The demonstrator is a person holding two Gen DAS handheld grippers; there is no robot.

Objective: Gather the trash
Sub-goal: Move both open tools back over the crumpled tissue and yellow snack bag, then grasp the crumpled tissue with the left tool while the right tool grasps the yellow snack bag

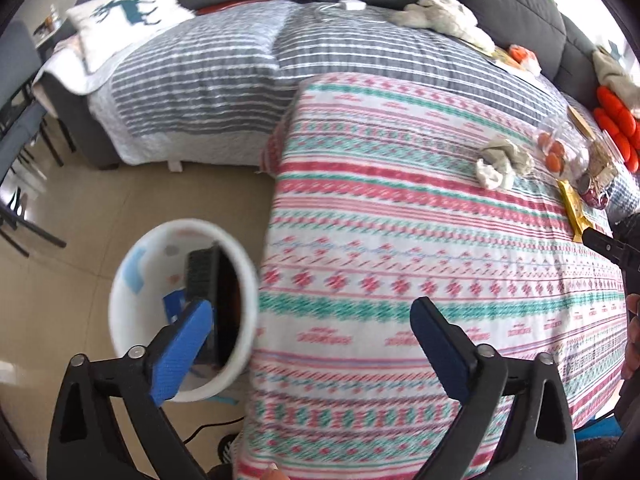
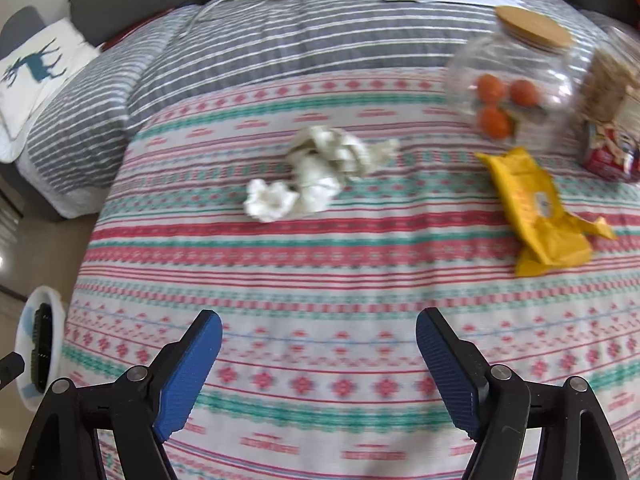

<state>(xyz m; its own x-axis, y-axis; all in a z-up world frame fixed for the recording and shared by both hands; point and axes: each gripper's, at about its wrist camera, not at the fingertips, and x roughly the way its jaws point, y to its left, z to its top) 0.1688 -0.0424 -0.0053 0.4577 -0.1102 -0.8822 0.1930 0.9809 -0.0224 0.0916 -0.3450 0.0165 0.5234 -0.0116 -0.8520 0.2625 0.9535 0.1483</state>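
A crumpled white tissue wad (image 2: 320,172) and a yellow wrapper (image 2: 536,212) lie on the patterned cloth (image 2: 320,280). Both also show far right in the left wrist view, the tissue (image 1: 502,160) and the wrapper (image 1: 576,208). A white bin (image 1: 180,304) stands on the floor left of the table and holds a black object and blue scraps; it shows at the left edge of the right wrist view (image 2: 40,344). My left gripper (image 1: 312,320) is open and empty, over the table's left edge beside the bin. My right gripper (image 2: 318,332) is open and empty above the cloth, short of the tissue.
A glass jar (image 2: 516,80) with a cork lid holds orange fruit. A second jar with snacks (image 2: 612,120) stands beside it. A sofa with a striped grey cover (image 1: 208,80) and a deer pillow (image 1: 124,16) lies behind. Dark chairs (image 1: 20,152) stand at far left.
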